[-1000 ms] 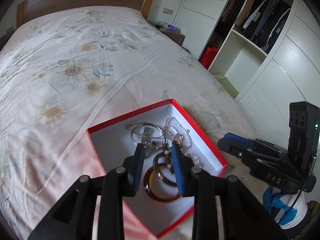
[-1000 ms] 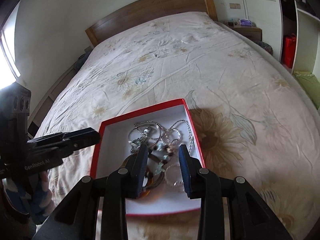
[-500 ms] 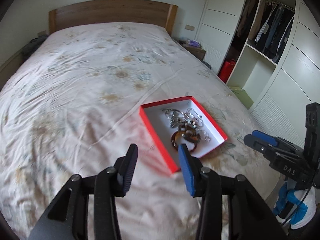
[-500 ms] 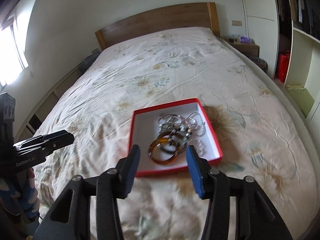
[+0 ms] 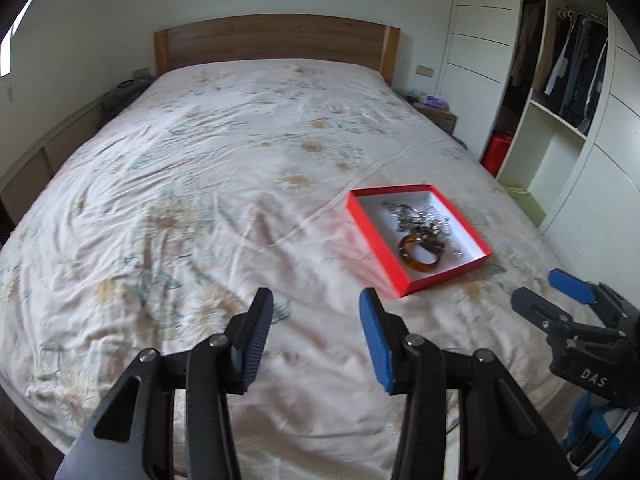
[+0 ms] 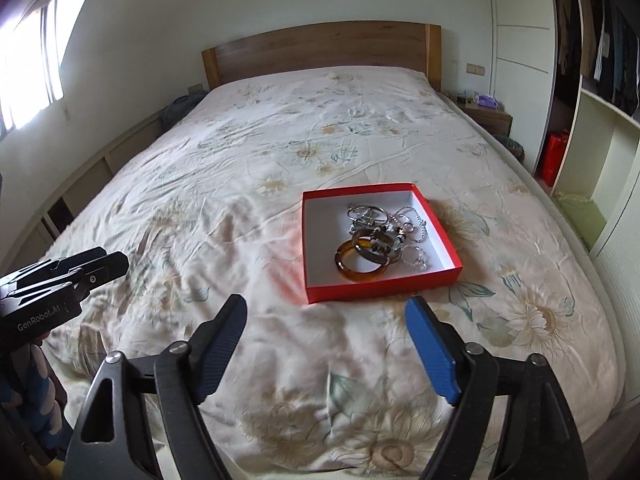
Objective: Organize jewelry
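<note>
On the bed [image 6: 280,152], toward its right side and near the foot end, a shallow red box [image 6: 376,290] with a white inside is sitting flat on the flowery bedspread [image 5: 208,184]. All the jewelry is lying inside it – an amber bangle [image 6: 360,268] nearest the front wall, a darker bangle [image 6: 374,246] overlapping it, and a tangle of silver rings and chain [image 6: 384,216] piling up toward the back. A couple of small clear pieces are resting near the right wall, too small to tell what they are.

Both grippers are hanging above the bedspread short of the box, not touching it. Left gripper [image 5: 316,336] is hovering to the left of the box with its fingers spread apart and nothing between the blue pads [image 5: 374,344]. Right gripper [image 6: 326,350] is pointing more or less straight at the box's front wall, fingers spread even wider – also holding nothing.

From the right wrist view the left gripper is showing up at the far left edge, and from the left wrist view the right one is poking in at the lower right.

Behind everything, a wooden headboard [image 6: 320,50] is standing against the wall, an open wardrobe [image 5: 560,60] with hanging clothes is running along the right side, and a nightstand [image 6: 486,116] is sitting beside the bed's far corner.
</note>
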